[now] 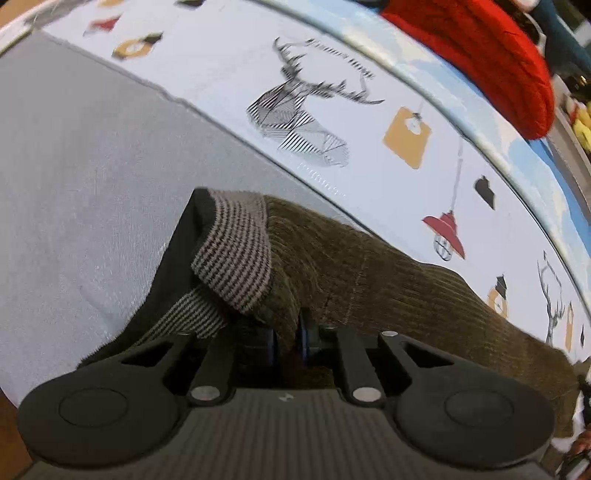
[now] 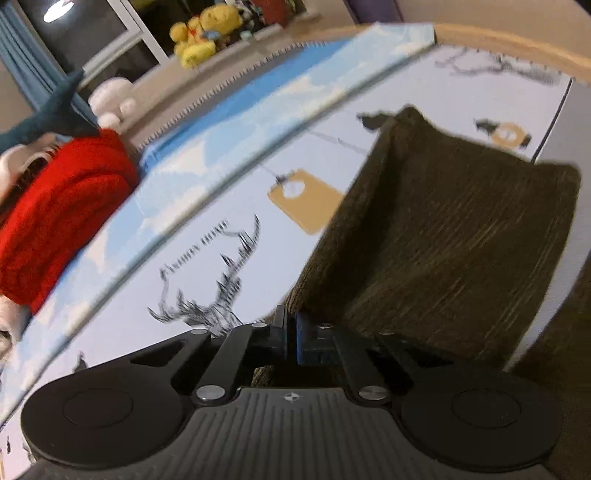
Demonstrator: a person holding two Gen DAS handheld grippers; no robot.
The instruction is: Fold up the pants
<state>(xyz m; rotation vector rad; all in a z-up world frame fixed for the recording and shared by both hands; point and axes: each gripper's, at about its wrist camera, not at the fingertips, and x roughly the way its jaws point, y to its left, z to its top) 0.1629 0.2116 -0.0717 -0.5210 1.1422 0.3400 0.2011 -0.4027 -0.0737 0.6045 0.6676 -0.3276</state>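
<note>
The olive-brown corduroy pants (image 1: 388, 280) hang from my left gripper (image 1: 288, 339), which is shut on the waistband, where a striped lining (image 1: 236, 258) folds outward. In the right wrist view the same pants (image 2: 450, 240) stretch away from my right gripper (image 2: 290, 336), which is shut on their edge. The cloth is lifted above the printed tablecloth (image 1: 229, 74) in both views. The right wrist view is blurred by motion.
A grey cloth (image 1: 74, 166) covers the table's left part. A red knitted garment (image 1: 480, 55) lies at the far edge and shows in the right wrist view (image 2: 62, 206) too. Yellow plush toys (image 2: 203, 33) sit on a sill beyond.
</note>
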